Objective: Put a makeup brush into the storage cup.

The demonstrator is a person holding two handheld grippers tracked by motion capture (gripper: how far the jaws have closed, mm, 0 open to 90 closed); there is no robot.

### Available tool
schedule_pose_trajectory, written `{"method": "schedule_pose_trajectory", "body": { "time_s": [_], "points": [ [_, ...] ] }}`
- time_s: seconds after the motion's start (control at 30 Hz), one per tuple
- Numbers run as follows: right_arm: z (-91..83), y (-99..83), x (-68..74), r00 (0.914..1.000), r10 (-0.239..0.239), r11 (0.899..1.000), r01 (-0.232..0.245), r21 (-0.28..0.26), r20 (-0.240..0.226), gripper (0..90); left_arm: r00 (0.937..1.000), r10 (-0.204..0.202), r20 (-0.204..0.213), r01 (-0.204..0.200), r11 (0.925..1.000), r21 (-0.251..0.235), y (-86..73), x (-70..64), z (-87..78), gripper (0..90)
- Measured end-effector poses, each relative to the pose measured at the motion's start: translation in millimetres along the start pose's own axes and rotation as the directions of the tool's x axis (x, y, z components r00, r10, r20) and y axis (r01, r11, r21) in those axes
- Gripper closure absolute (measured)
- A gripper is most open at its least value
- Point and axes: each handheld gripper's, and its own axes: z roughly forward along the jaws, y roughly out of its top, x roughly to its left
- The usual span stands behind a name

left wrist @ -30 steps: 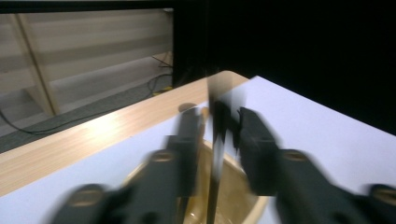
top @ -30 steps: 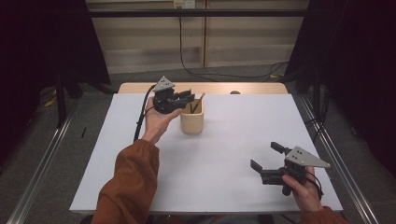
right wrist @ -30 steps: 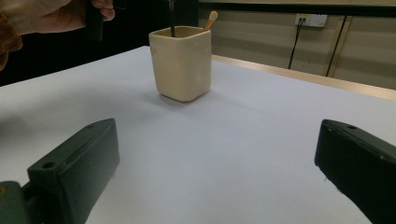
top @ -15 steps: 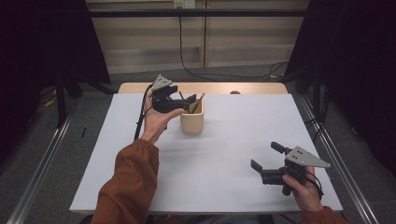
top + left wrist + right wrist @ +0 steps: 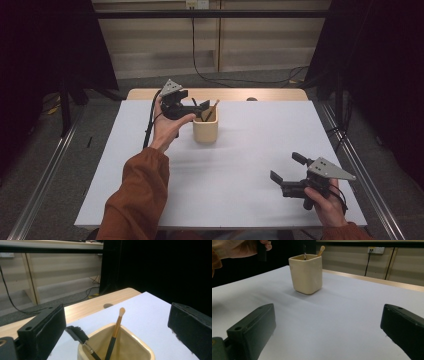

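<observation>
A cream square cup [image 5: 205, 131] stands on the white table [image 5: 250, 150] toward the far left. It holds a gold-handled brush [image 5: 212, 109] with a tan tip and a black bristled brush [image 5: 77, 333]. My left gripper [image 5: 199, 106] hovers open just left of the cup's rim, jaws pointing over it and spread either side of the brushes [image 5: 117, 325]. My right gripper [image 5: 286, 167] is open near the front right, empty, and faces the cup [image 5: 307, 273] from a distance.
A bare wooden strip [image 5: 270, 94] of the table shows past the white sheet's far edge, with a small dark spot [image 5: 251, 99] on it. Metal rails [image 5: 45, 185] run along both sides on the floor. A black cable [image 5: 149, 125] trails from the left gripper.
My left gripper has drifted slightly left and away while staying by the cup's rim. The right gripper has not moved.
</observation>
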Motion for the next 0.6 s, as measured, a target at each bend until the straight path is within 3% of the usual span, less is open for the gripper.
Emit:
{"method": "schedule_pose_trajectory", "body": {
  "time_s": [0.23,0.47,0.6],
  "points": [
    [-1.0,0.3,0.1,1.0000,-0.002,1.000,0.002,0.000,0.007,0.0,1.0000,0.003,-0.009,-0.003,0.9999,0.014,-0.3,0.0,-1.9,1.7],
    [0.1,1.2,2.3,1.0000,-0.004,1.000,0.004,-0.002,0.002,0.0,0.9995,0.030,-0.011,-0.030,0.9995,-0.008,2.6,-1.8,-11.0,1.9],
    [-0.1,1.5,2.5,1.0000,-0.008,1.000,0.008,-0.002,0.002,0.0,0.9996,0.022,-0.016,-0.022,0.9997,-0.005,4.0,-0.5,-15.2,1.8]
  ]
}}
